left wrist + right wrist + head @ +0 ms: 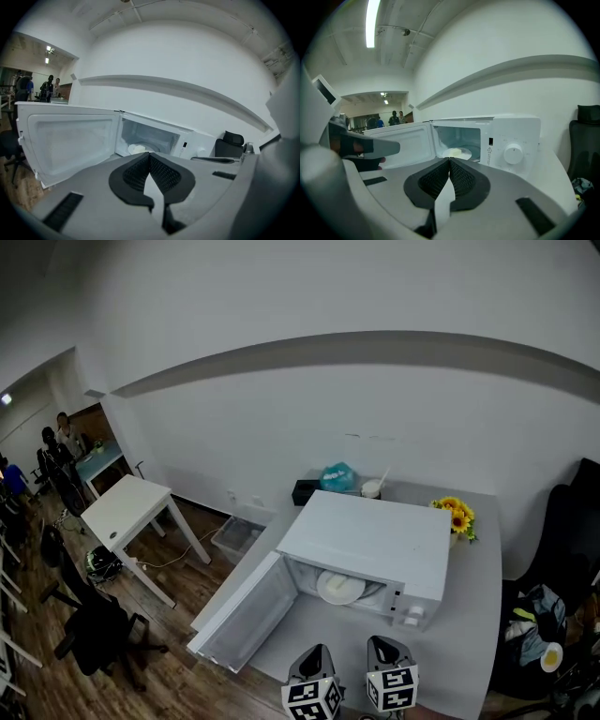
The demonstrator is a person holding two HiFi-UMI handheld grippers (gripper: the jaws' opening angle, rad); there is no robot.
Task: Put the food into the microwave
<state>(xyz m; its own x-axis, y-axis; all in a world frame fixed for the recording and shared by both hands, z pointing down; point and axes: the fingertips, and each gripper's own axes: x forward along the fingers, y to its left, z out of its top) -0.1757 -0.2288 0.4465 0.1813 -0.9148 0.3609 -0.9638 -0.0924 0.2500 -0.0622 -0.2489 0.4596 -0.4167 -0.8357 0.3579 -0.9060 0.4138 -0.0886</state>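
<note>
Food (339, 588) inside white microwave (375, 535) (door open).

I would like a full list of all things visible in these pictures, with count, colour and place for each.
microwave: 1, white, on the grey table, door open leftward
plate with pale food: 1, white, inside the microwave
sunflowers: 1 bunch, yellow, right of the microwave
bag: 1, teal, behind the microwave
box: 1, black, left of the bag
cup: 1, white, right of the bag
side table: 1, white, on the floor, far left
chairs: several, black, floor at left
left gripper: 1, grey, jaws shut, empty
right gripper: 1, grey, jaws shut, empty
</note>
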